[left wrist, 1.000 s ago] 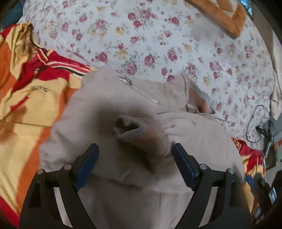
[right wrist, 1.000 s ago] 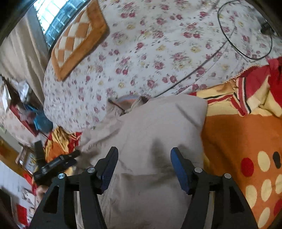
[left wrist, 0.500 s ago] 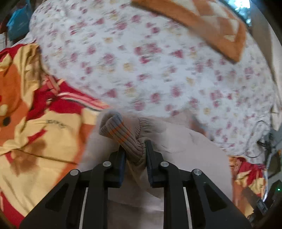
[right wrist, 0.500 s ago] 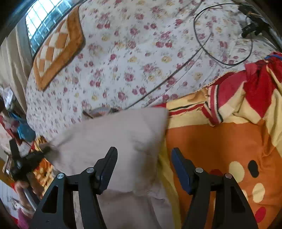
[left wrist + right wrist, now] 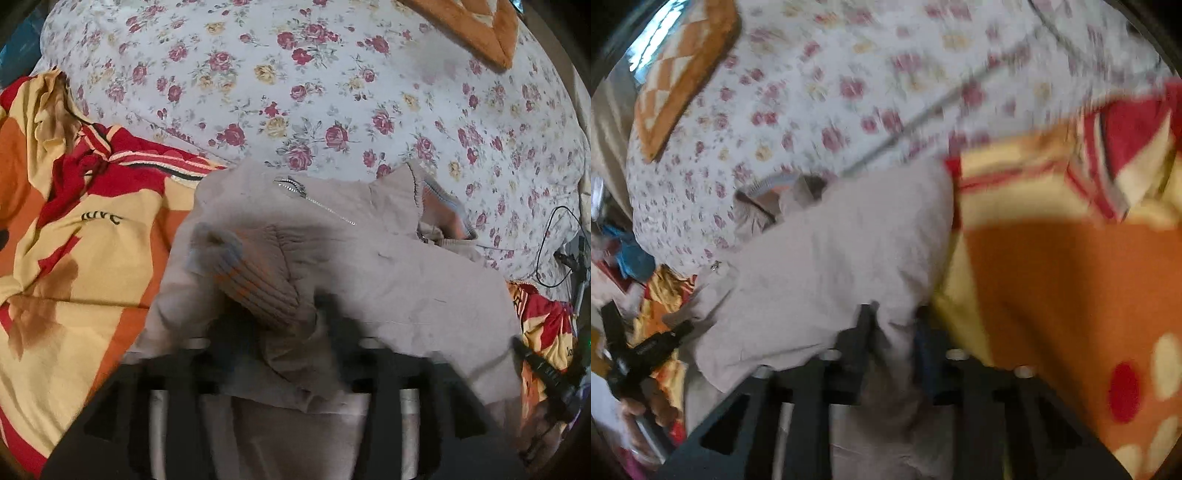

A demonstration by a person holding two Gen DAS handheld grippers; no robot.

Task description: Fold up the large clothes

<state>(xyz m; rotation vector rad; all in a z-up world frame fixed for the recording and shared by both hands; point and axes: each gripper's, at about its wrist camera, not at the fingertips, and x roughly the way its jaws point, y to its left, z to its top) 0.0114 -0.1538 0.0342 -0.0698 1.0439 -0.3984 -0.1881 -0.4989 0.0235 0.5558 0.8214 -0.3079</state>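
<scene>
A beige zip jacket (image 5: 369, 266) lies folded on the bed, its silver zipper (image 5: 314, 199) and striped collar (image 5: 443, 210) toward the flowered sheet. My left gripper (image 5: 280, 332) is blurred; its jaws stand partly apart around the sleeve with the ribbed, orange-striped cuff (image 5: 255, 273), and the grip is unclear. In the right wrist view my right gripper (image 5: 894, 332) is shut on a fold of the same jacket (image 5: 831, 266) near its right edge.
A flowered sheet (image 5: 332, 92) covers the far bed. An orange, yellow and red blanket (image 5: 74, 240) lies left of the jacket and shows in the right wrist view (image 5: 1071, 277). An orange checked cushion (image 5: 683, 74) lies far back. A black cable (image 5: 546, 251) lies right.
My left gripper closed on the sleeve cuff, lifted it, and now its jaws have spread as the cuff lies across the jacket. My right gripper went from open to shut on the jacket's edge.
</scene>
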